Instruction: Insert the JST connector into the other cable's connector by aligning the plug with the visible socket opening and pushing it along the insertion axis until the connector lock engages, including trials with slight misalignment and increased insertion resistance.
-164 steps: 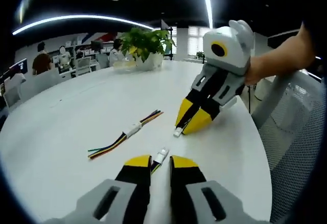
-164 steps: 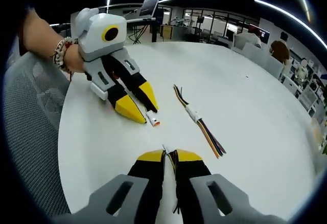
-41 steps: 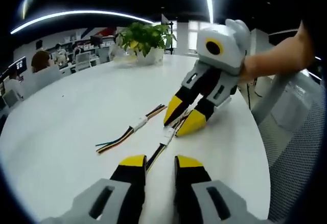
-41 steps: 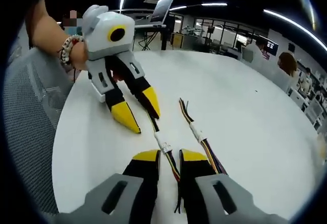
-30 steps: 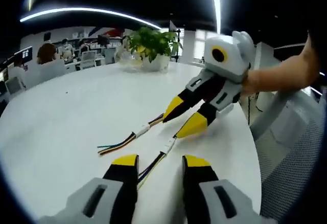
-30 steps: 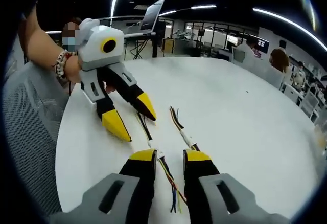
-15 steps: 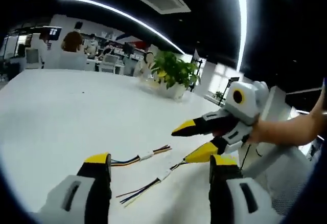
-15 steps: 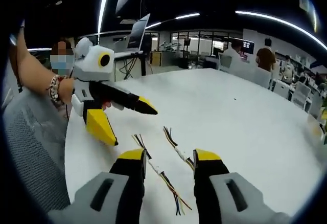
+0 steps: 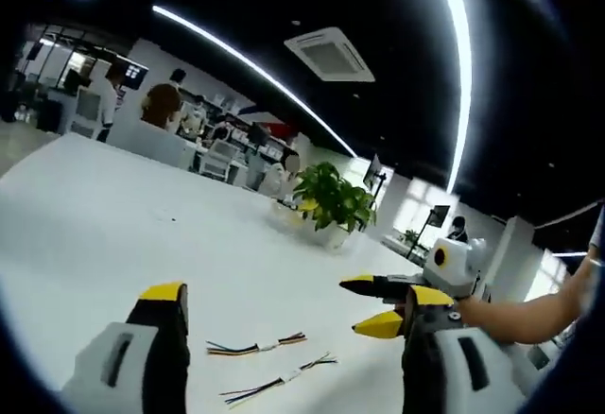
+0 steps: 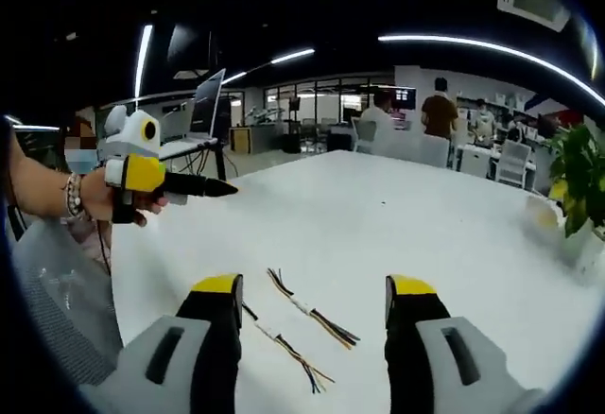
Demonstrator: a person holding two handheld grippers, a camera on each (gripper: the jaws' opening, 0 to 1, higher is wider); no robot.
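Two multi-coloured wire cables lie side by side on the white table (image 9: 113, 206). Each has a small white JST connector at its middle: the joined cable (image 9: 284, 381) (image 10: 284, 346) and a second cable (image 9: 255, 346) (image 10: 307, 308). My left gripper (image 9: 296, 293) hangs well above them, jaws wide open and empty. My right gripper (image 10: 314, 286) is also raised, wide open and empty. In the left gripper view the right gripper (image 9: 364, 305) shows open, held by a hand. In the right gripper view the left gripper (image 10: 189, 182) shows open beyond the table's edge.
A potted plant (image 9: 331, 206) (image 10: 581, 178) stands on the far side of the table. A mesh chair (image 10: 57, 282) is beside the table edge. A laptop (image 10: 208, 88) and office desks with people are in the background.
Both grippers have let go of the joined cable, opened wide and lifted up and back from the table. The two cables stay lying on the table.
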